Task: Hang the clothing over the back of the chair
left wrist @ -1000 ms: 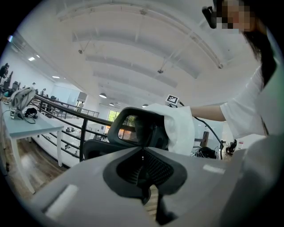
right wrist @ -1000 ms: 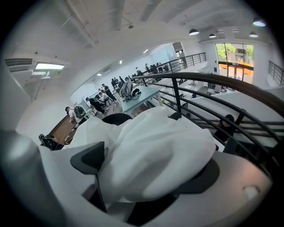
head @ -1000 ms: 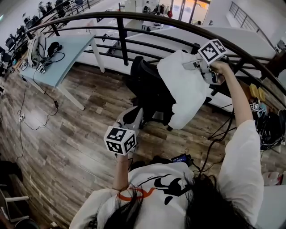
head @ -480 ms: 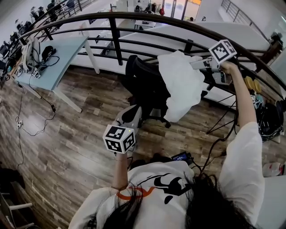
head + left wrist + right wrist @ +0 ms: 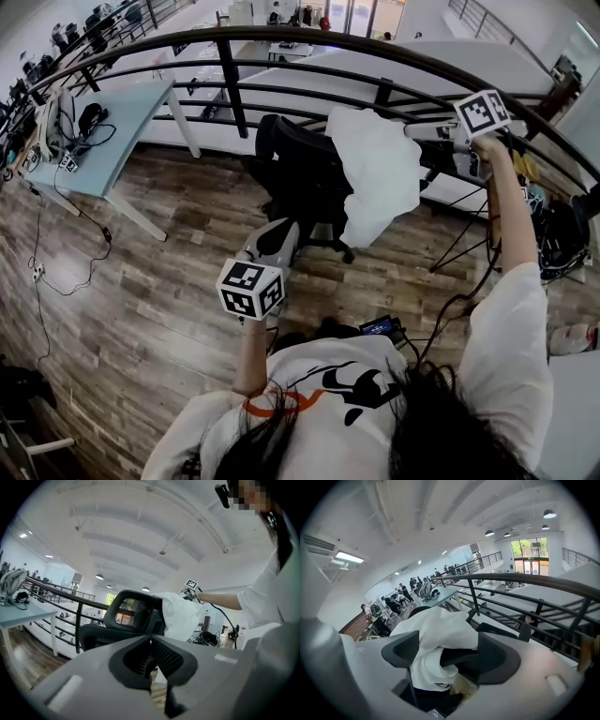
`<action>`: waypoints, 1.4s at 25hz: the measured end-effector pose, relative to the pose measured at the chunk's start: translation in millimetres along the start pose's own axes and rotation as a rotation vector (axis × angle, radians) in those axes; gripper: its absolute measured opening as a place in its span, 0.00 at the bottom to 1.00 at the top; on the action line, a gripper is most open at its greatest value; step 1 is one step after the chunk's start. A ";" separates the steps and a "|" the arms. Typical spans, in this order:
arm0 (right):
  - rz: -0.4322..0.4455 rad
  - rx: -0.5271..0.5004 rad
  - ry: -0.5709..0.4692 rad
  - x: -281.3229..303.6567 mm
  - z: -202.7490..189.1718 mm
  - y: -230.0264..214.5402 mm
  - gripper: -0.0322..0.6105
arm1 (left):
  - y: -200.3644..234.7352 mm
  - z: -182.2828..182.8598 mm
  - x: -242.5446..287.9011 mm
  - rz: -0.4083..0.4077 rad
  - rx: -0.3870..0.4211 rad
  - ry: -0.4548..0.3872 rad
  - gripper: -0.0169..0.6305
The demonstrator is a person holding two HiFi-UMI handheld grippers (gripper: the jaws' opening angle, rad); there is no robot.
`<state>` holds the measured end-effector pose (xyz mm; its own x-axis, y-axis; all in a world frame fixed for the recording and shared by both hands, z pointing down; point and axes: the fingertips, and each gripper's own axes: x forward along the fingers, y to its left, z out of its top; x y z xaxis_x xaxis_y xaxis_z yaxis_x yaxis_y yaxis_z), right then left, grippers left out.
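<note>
Clothing lifted at the chair back, not yet draped.
Head view: the right gripper holds the soft, crumpled white clothing beside the black mesh chair; next it likely needs carrying over the top. Left gripper view: the left gripper is pressed together, empty. Right gripper view: its jaws pinch a bunched fold.
</note>
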<state>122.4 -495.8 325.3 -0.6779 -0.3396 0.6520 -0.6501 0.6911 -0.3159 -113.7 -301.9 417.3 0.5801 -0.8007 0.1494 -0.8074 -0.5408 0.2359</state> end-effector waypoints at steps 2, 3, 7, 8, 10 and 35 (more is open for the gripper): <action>-0.045 -0.010 -0.030 -6.9 -1.6 1.6 0.65 | -0.8 -0.4 -3.3 -0.009 0.003 0.003 0.03; -0.065 -0.017 -0.049 -10.9 -2.0 3.4 0.61 | -1.9 0.1 -5.3 -0.015 0.005 0.002 0.03; -0.065 -0.014 -0.161 -30.3 -2.3 16.7 0.53 | -4.8 0.9 -13.8 -0.042 0.011 0.000 0.03; -0.090 -0.004 -0.184 -37.2 -4.6 16.5 0.51 | -4.1 -0.3 -16.1 -0.046 0.011 0.003 0.03; -0.137 0.027 -0.214 -48.1 -14.2 18.6 0.49 | -2.0 -3.5 -20.4 -0.053 0.012 0.010 0.03; 0.102 -0.133 -0.477 -29.9 -129.5 208.8 0.29 | -74.6 -24.8 -27.5 -0.222 0.026 0.037 0.03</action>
<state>51.4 -258.8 329.1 -0.8372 -0.4982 0.2255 -0.5440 0.8007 -0.2510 -66.7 -233.0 419.4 0.7470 -0.6515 0.1322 -0.6617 -0.7095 0.2422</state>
